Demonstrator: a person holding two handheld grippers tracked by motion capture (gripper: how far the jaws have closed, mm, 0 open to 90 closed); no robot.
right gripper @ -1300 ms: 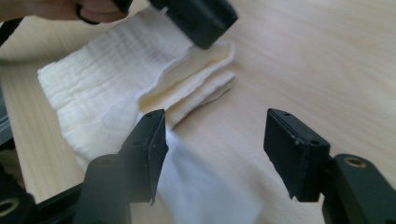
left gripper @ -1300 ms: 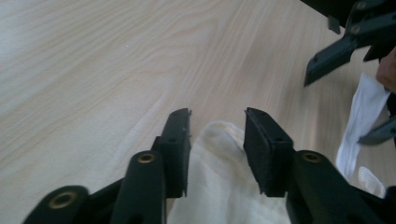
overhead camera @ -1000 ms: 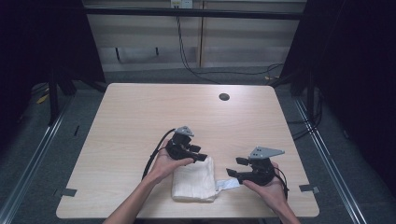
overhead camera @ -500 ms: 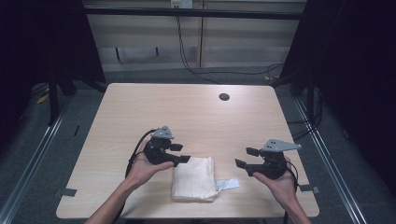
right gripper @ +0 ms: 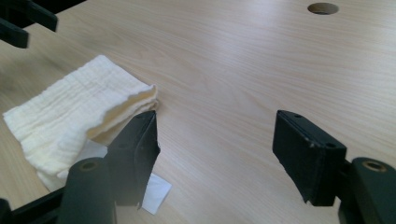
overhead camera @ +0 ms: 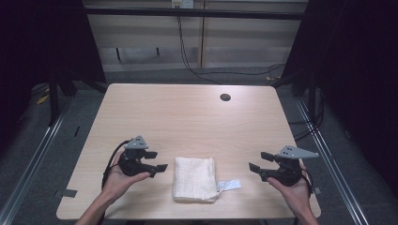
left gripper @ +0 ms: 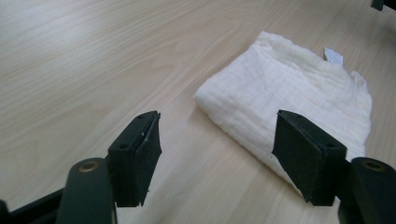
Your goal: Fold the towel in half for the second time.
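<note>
Pale wood-grain tabletop (overhead camera: 187, 117) under a dark-curtained bay, a round cable hole (overhead camera: 225, 97) near its far edge — and close to the near edge, a folded cream cloth (overhead camera: 195, 178) lying flat with a white tag (overhead camera: 228, 185) poking out on its right side. It sits between the two grippers, touched by neither.

The left gripper (overhead camera: 157, 161) is just beside the cloth's left edge, its jaws pointing toward it. The right gripper (overhead camera: 256, 161) stands well apart on the other side, past the tag, also aimed inward. So the left hand is clearly the nearer one.

Both pairs of jaws have just been opening and stand wide apart, with nothing between the pads. In the left gripper view the cloth (left gripper: 289, 98) lies ahead and to the right of the jaws; in the right gripper view it (right gripper: 74, 121) lies ahead and to the left.

The cloth's long axis runs near-to-far on the table — crosswise to the line joining the grippers.
</note>
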